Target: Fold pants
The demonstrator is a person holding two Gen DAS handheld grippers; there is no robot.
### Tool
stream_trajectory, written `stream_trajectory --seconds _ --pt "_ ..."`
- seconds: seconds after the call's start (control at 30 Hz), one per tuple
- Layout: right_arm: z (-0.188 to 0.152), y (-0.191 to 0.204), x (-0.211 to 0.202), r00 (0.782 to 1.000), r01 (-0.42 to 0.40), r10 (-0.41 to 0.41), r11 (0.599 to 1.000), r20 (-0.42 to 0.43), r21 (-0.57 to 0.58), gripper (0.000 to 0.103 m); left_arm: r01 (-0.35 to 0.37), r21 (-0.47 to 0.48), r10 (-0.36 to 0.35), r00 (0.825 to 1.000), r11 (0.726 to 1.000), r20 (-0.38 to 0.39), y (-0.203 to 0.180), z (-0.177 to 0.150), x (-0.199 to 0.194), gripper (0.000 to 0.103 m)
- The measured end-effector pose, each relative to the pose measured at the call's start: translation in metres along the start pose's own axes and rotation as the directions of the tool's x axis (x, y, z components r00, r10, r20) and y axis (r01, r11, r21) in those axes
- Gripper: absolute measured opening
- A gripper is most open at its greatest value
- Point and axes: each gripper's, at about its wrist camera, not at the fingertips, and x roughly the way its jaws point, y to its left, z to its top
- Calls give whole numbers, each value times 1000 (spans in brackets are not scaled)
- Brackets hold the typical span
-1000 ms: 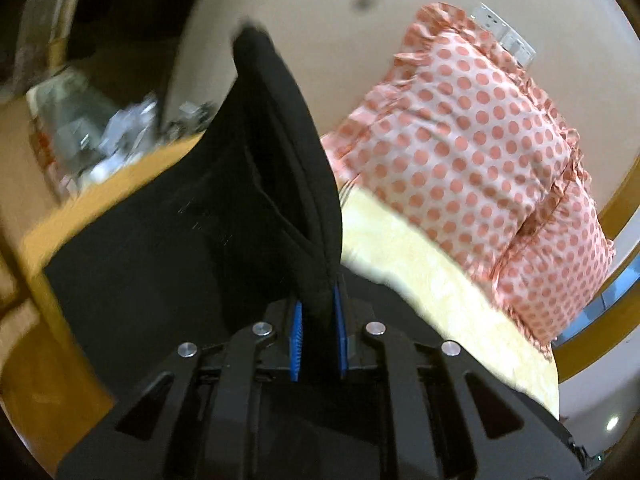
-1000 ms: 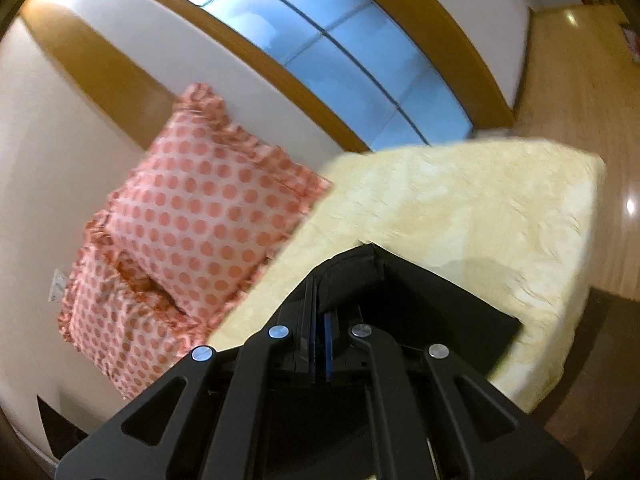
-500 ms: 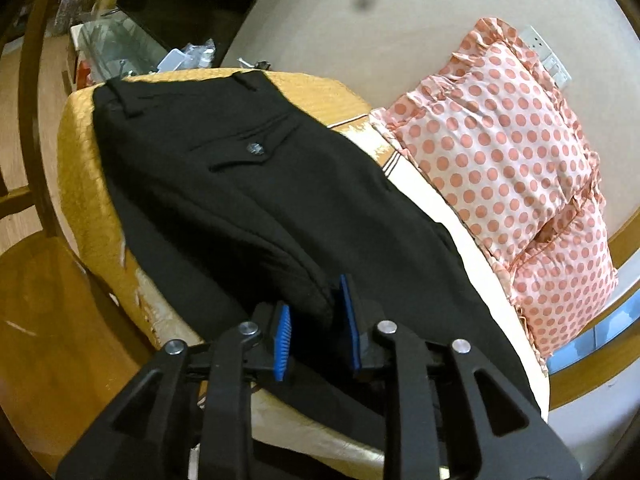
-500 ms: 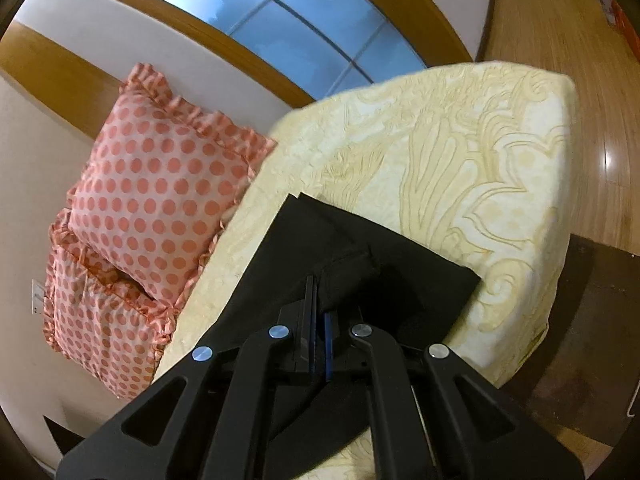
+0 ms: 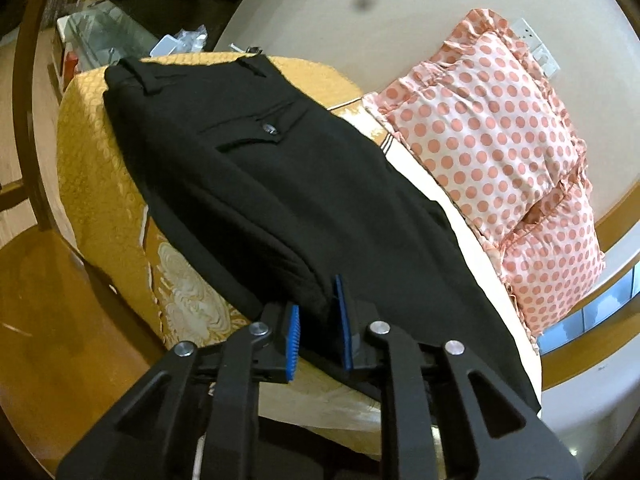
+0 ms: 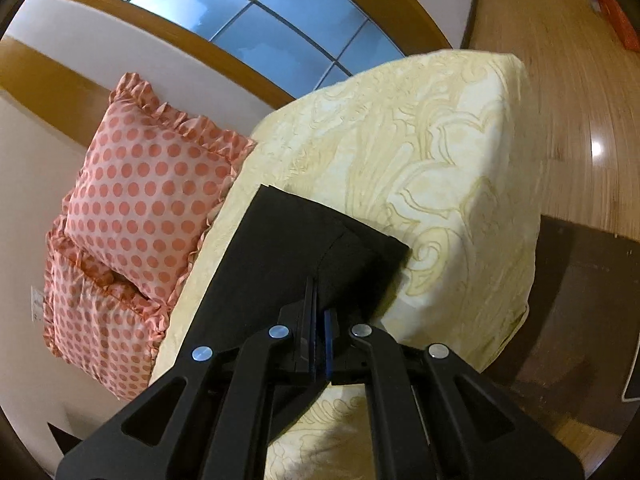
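Observation:
Black pants (image 5: 280, 184) lie flat along a yellow bed (image 5: 100, 184), waistband and back pocket at the far end. My left gripper (image 5: 318, 334) has its blue pads apart, with the near edge of the pants lying between them. In the right wrist view the leg hems (image 6: 304, 248) lie on the cream bedspread (image 6: 440, 168). My right gripper (image 6: 320, 340) is shut on a pinched fold of the pant leg near the hem.
Two pink polka-dot pillows (image 5: 500, 152) lean against the wall beside the pants; they also show in the right wrist view (image 6: 148, 200). A cluttered stand (image 5: 120, 40) sits beyond the bed's far end. Wooden floor (image 6: 560, 100) surrounds the bed.
Both grippers lowered the lifted pants onto the bed, where they now lie flat. My left gripper opened its pads. My right gripper stays shut on the leg.

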Motion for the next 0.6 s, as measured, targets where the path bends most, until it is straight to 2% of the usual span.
stream_trajectory --seconds 0.17,0.33,0.43,0.53,0.57,0.6 --pt "4 9 1 1000 -24 24 1000 15 -14 3 11 4 -11 1000 1000 -1 -1 0 1 20" --pt "-1 1 12 1000 28 -28 1000 -10 -5 3 42 3 -42 999 999 -16 11 -6 -2 18" --pt "-5 0 11 1000 30 -30 999 3 -23 3 80 -9 -80 997 997 -11 18 -7 -6 22" --pt "-4 6 5 998 69 -68 995 13 -69 5 63 21 -63 998 998 20 18 -5 -17 29" --pt "-2 5 0 996 86 -84 994 29 -73 12 38 34 -39 998 999 50 18 -4 -23 36" --pt "1 4 -6 994 99 -96 992 50 -73 15 -3 47 -2 995 999 102 18 -2 -33 46"
